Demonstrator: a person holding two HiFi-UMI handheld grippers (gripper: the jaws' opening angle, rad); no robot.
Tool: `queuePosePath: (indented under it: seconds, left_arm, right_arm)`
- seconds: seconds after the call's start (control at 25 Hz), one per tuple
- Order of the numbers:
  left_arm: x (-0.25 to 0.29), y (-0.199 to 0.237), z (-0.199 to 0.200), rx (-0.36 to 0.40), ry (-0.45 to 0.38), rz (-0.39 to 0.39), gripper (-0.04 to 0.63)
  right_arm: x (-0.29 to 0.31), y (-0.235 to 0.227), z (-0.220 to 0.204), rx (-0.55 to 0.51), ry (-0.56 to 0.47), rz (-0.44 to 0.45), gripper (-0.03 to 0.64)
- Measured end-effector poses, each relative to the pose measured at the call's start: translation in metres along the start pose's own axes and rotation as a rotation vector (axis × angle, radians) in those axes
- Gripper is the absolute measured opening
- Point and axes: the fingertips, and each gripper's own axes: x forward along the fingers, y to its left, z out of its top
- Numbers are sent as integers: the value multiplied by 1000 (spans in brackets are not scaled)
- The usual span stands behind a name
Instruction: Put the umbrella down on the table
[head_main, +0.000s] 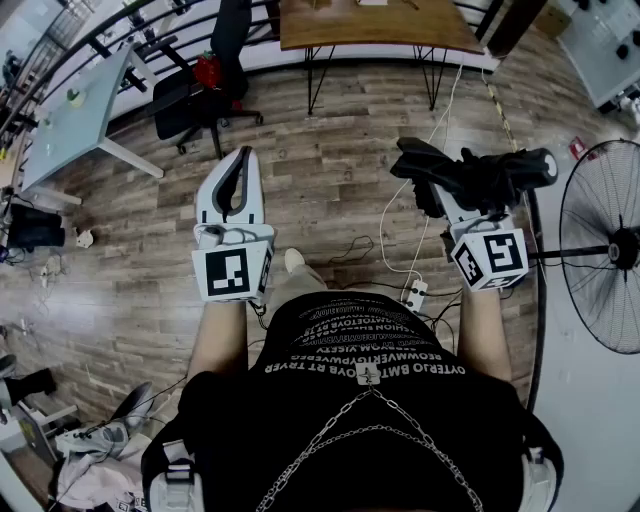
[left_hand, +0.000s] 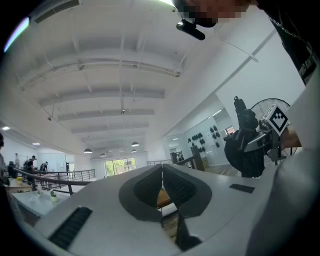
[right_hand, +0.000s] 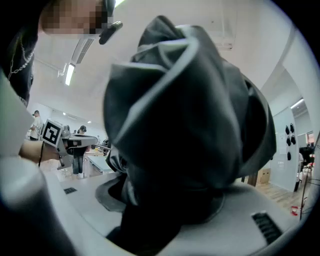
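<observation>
Fingers, my right gripper (head_main: 462, 198): clamped on bunched black umbrella (head_main: 500, 170); left gripper (head_main: 240, 165): pressed together, empty. Plank floor (head_main: 340, 170); counter (head_main: 380, 28) beyond umbrella.

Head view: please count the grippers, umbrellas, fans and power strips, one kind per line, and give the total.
Grippers: 2 (left gripper, right gripper)
Umbrella: 1
Fan: 1
Power strip: 1
Total: 5
</observation>
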Motion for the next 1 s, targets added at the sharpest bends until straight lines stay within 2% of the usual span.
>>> queuePosePath:
  seconds: [0.28, 0.44, 1.0]
  left_arm:
    - [-19, 0, -4, 18, 40, 16, 31]
    - [-15, 10, -3, 4, 43, 18, 31]
    - [80, 55, -35, -10, 53, -26, 31]
  right_arm:
    - [-9, 0, -9, 41, 20, -6, 272]
    - [3, 2, -11, 62, 17, 4, 272]
    - [98, -2, -5, 49, 3, 13, 271]
